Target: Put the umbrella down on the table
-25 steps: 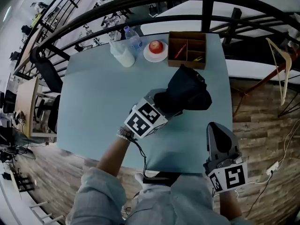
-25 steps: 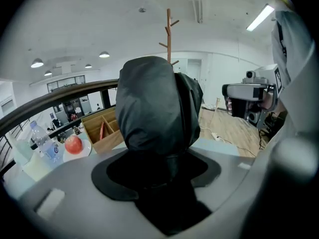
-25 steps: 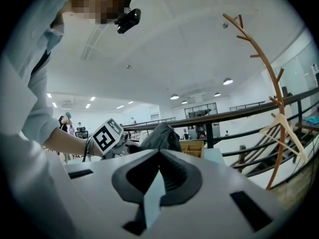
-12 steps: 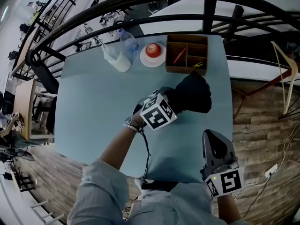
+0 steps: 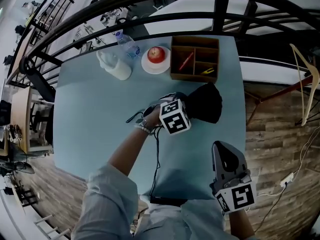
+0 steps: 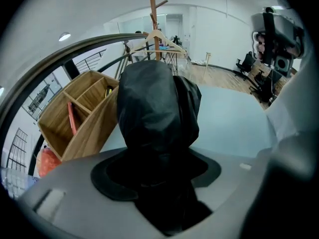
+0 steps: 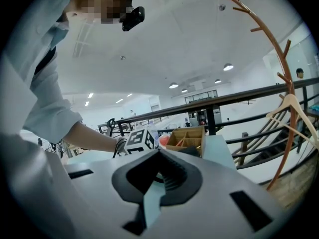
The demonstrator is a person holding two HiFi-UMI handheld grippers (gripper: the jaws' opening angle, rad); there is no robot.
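Left gripper [image 5: 187,111] shifts right, umbrella [image 5: 206,103] in its grip

Since a second ago the marker cube has moved right and up in the head view, closer to the wooden organizer [image 5: 195,76]. Across the frame's upper middle stand one plastic bottle [image 5: 128,44], one white jug [image 5: 116,68], one plate [image 5: 148,67] bearing one apple [image 5: 156,54], and the organizer, which holds a red pen [image 5: 186,60]. The black, folded, crumpled umbrella lies centre-right over the pale blue table [image 5: 95,119], just below the organizer, clamped at its near end by the left jaws. Whether it touches the tabletop is unclear. The right gripper [image 5: 223,156] sits at lower right, jaws drawn together on nothing.
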